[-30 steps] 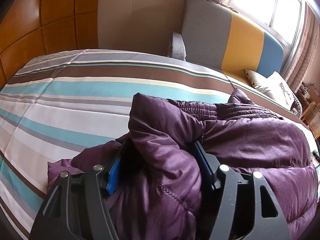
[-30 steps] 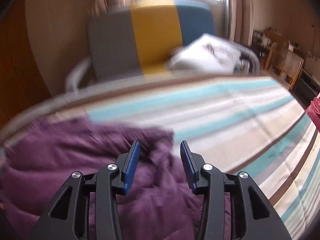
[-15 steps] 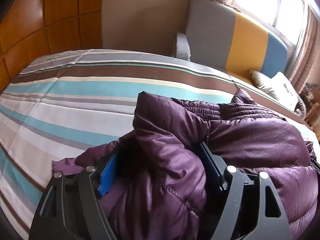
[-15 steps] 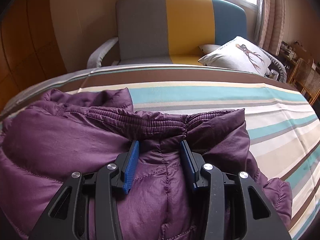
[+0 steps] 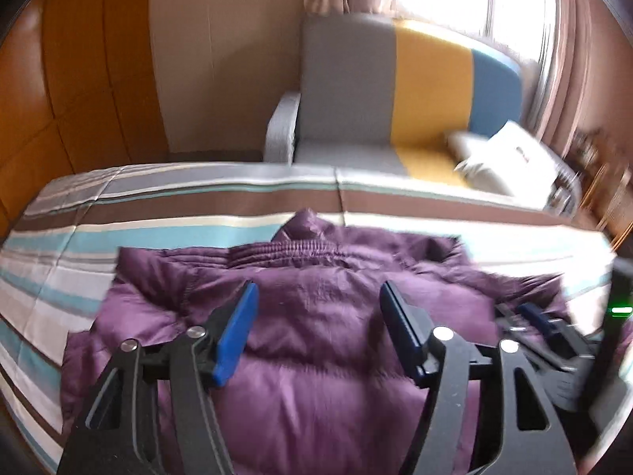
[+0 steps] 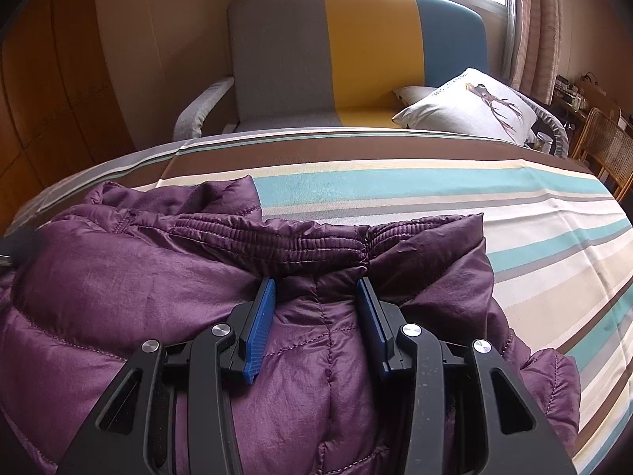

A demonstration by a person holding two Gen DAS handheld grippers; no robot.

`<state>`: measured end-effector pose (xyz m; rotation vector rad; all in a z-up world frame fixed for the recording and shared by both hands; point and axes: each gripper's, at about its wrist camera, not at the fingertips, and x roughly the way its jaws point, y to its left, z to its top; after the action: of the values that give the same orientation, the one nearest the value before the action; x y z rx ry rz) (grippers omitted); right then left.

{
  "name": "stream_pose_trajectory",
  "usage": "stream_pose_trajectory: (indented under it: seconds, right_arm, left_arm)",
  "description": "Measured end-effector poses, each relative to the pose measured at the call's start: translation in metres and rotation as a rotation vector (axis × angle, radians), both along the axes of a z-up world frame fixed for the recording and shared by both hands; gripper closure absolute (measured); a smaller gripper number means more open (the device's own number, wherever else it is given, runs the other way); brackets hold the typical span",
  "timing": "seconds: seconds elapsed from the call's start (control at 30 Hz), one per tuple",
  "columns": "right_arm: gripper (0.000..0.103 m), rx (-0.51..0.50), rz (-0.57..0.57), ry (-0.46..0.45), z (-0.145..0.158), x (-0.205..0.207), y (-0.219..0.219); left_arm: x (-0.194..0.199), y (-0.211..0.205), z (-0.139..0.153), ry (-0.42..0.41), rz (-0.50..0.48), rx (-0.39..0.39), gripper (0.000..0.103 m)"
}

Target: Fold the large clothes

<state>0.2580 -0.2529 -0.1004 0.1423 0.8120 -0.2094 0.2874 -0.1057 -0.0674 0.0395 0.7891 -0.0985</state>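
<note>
Both views cut off the purple jacket point(image 6: 166, 285) (left blurred); right gripper point(image 6: 316, 289) pinches it, left gripper point(image 5: 316, 297) closing, empty.

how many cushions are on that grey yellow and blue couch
2. A white cushion with a deer print sits at the couch's right end; a plainer one lies behind it, mostly covered. The far right of the seat is hidden, so there may be more.

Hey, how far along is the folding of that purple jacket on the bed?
Partly done. The jacket lies bunched on the striped bed, already doubled into a thick bundle. In hand: the right gripper pinches a ridge of fabric below the elastic hem, while the left gripper is off the fabric, its jaws closing on nothing. Left: flattening and final folds.
</note>
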Motion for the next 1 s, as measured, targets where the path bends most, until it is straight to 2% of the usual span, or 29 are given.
stream_pose_trajectory:
  seconds: [0.1,0.3,0.47,0.53,0.57,0.63,0.7,0.8,0.9,1.0]
  right_arm:
    - [0.06,0.011,-0.003,-0.005,-0.001,0.001,-0.004]
    - [0.06,-0.007,-0.008,-0.003,-0.005,0.002,-0.001]
    - [0.06,-0.016,-0.005,0.009,-0.003,0.003,0.002]
    - [0.055,-0.02,0.007,0.014,0.003,0.002,0.005]
    - [0.054,-0.027,0.019,0.001,0.011,-0.001,0.008]
    - [0.054,-0.027,0.034,-0.05,0.027,-0.008,0.016]
    - [0.054,-0.005,0.053,-0.107,0.045,-0.014,0.028]
    - [0.054,0.073,0.101,-0.133,0.056,-0.012,0.045]
    - [0.054,0.07,0.148,-0.104,0.046,-0.001,0.065]
    - [0.054,0.051,0.154,-0.044,0.024,0.008,0.071]
  left_arm:
    - [0.011,-0.003,-0.03,0.052,-0.002,0.001,0.038]
    - [0.011,-0.004,-0.042,0.03,0.006,0.004,0.037]
    - [0.009,-0.003,-0.039,0.042,0.002,-0.011,0.036]
    - [0.01,0.002,-0.032,0.058,-0.012,-0.052,0.021]
    - [0.008,0.007,-0.027,0.062,-0.017,-0.072,0.018]
    - [-0.003,0.022,-0.011,0.024,0.004,-0.103,0.011]
    - [-0.009,0.036,0.0,-0.016,0.043,-0.105,0.01]
    - [-0.013,0.058,0.008,-0.046,0.093,-0.082,0.01]
    - [-0.005,0.076,0.003,-0.049,0.145,-0.023,0.009]
    - [0.007,0.087,-0.021,0.021,0.155,-0.017,0.009]
